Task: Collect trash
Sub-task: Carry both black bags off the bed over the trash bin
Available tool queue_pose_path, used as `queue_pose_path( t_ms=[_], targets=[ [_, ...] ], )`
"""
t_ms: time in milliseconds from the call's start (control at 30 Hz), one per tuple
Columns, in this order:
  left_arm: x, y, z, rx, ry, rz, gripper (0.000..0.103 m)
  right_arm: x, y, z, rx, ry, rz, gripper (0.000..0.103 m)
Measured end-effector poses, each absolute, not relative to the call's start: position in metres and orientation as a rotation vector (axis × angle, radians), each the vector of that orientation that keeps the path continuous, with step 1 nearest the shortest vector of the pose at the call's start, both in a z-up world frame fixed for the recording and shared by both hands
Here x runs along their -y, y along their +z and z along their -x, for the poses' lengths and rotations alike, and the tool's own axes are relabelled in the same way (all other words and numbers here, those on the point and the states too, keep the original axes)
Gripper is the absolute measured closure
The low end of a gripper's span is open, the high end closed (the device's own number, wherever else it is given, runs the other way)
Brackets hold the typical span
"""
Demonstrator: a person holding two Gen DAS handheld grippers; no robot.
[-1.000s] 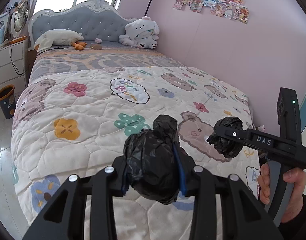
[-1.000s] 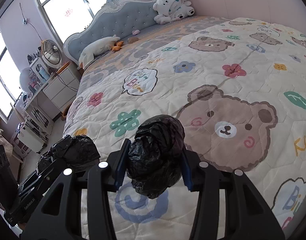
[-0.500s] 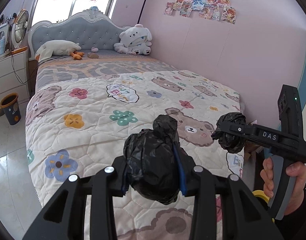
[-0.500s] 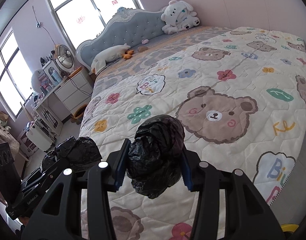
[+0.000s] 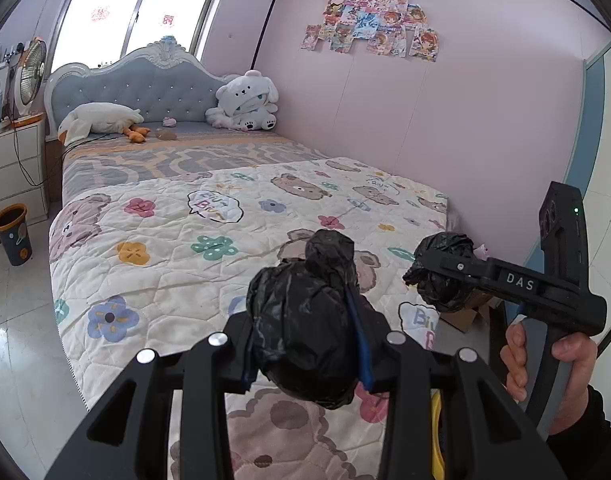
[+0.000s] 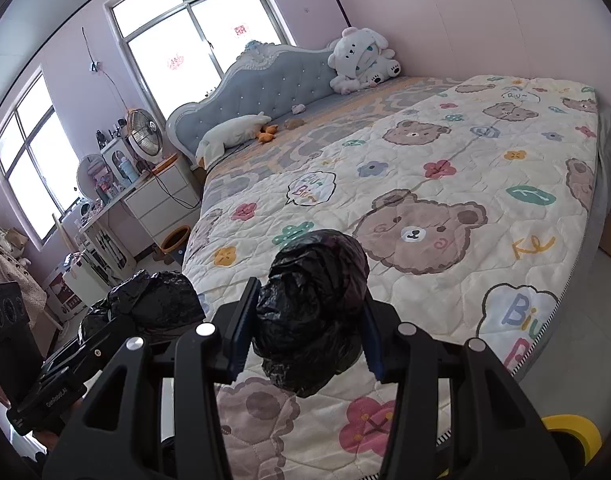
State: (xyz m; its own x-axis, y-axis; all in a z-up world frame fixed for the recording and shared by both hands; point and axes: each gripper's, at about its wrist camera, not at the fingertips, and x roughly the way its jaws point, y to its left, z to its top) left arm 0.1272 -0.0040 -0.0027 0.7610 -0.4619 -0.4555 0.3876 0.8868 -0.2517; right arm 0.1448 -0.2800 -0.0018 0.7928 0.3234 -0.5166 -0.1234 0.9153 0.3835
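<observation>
Both grippers have risen, fingers clamping crinkled black wads (image 5: 305, 320).

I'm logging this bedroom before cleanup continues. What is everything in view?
trash wads: two, black, one clamped in each gripper
bed: one, cream bear quilt, grey headboard, against the pink wall
plush dog: one, white, at the headboard
plush goose: one, white, on the pillow end
fan: one, on the white drawers left of the bed
bin: one, dark with orange rim, on the floor by the drawers
posters: a cluster, colourful, on the wall
left gripper: black, jaws shut on a wad
right gripper: black, jaws shut on a wad
hand: one, holding the right gripper's handle
</observation>
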Motion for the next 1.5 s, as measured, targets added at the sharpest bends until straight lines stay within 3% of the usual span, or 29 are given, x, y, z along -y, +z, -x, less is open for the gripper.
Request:
queue_pose_path(
  t_ms=[733, 1500],
  targets=[
    [0.056, 0.034, -0.044, -0.422, -0.595, 0.065, 0.068, 0.343, 0.023, -0.034, -0.506, 0.159, -0.364, 0.058],
    [0.147, 0.006, -0.017, -0.499, -0.778, -0.051, 0.068, 0.411, 0.013, 0.055, -0.47, -0.033, -0.375, 0.058]
  ],
)
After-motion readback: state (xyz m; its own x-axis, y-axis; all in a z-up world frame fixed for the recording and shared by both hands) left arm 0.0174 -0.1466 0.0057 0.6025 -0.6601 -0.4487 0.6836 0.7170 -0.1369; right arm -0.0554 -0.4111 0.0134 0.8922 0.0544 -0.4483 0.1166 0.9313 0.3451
